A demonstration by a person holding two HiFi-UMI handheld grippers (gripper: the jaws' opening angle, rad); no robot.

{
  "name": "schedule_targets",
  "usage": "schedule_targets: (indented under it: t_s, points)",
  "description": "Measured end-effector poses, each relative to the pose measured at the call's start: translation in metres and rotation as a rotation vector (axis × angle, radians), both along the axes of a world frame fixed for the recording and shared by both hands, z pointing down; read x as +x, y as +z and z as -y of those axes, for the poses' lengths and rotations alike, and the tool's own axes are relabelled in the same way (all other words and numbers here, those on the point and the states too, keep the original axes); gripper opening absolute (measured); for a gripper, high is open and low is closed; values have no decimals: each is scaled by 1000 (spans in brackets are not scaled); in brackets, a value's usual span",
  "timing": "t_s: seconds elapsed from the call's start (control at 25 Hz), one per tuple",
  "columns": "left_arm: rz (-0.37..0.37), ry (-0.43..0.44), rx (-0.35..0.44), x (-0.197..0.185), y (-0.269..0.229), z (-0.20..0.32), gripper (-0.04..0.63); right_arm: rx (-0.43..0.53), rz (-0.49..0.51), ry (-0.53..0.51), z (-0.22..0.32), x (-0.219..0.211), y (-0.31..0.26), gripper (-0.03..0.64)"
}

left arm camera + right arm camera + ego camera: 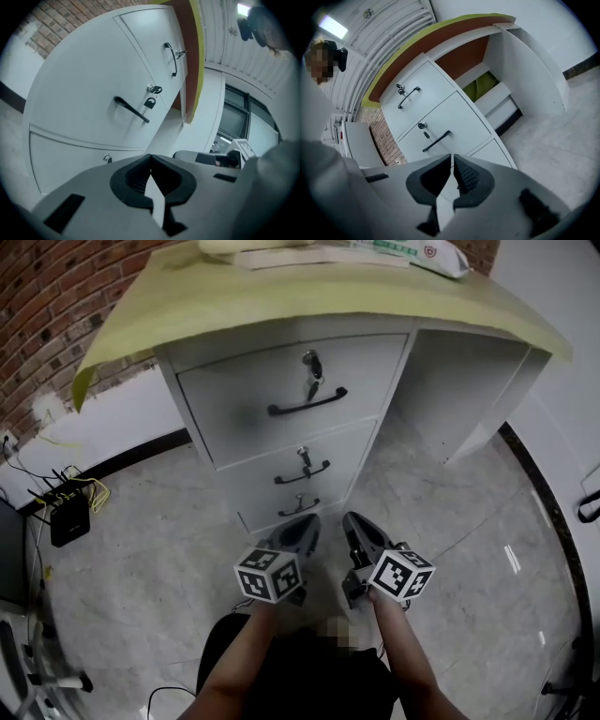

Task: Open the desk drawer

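I am holding the left gripper [302, 524] and the right gripper [352, 523] side by side, low over the grey marble-pattern tiled floor [159, 568], on the near side of the white metal desk [469, 362] with the yellow-green top. The left gripper's fingers are resting together with nothing between them. The right gripper's fingers are likewise pressing together and gripping nothing. Both grippers are pointing toward the drawer stack at the left end of the desk and are standing apart from it, touching nothing. The stack is made up of three white drawers, each carrying a black bar handle: the top drawer [253, 399], the middle drawer [272, 457] and the bottom drawer [272, 512]. All three fronts are sitting flush and closed. A small metal key [313, 371] is hanging from the lock just above the top drawer's handle [307, 403]. The bottom drawer is lying nearest to the grippers. To the left, a small black box [68, 518] with yellow cables is sitting on the floor near the red brick wall [42, 315].
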State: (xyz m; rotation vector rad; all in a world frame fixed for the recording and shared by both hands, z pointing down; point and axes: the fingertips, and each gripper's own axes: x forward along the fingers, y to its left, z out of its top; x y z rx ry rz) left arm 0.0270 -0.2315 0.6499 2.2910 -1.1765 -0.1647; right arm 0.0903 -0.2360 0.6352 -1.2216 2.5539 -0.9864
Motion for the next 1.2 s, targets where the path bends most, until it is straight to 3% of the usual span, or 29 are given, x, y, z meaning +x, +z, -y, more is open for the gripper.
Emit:
schedule_targets:
  t_s: [0.24,0.52,0.56,0.64,0.68,0.76,0.88,1.0,1.2]
  points:
    - [-104,-125,-86,-17,48,6,9,-51,55,1,8,-8,45,14]
    - [-495,-224,-243,-39,99,17,12,-176,155,-25,27,-31,99,15]
    - [-526,-247,-252,-43,104,19,12,-196,174,-33,29,-34,106,30]
    - [-589,-301,-275,-52,115,24,13,-248,218,-56,33,-42,119,123]
    - [-631,-326,-288,-56,119,27,31,-276,245,-66,36,-45,125,123]
    - [-728,-364,-318,-61,127,35,141,-326,303,-75,44,-51,135,123]
    - [-840,-434,-351,-70,139,42,166,-374,348,-83,56,-57,150,123]
    - [-877,-480,-373,-76,150,48,166,-399,363,-90,67,-62,159,123]
    - [-828,-457,-407,-74,159,54,162,-412,363,-78,84,-71,164,121]
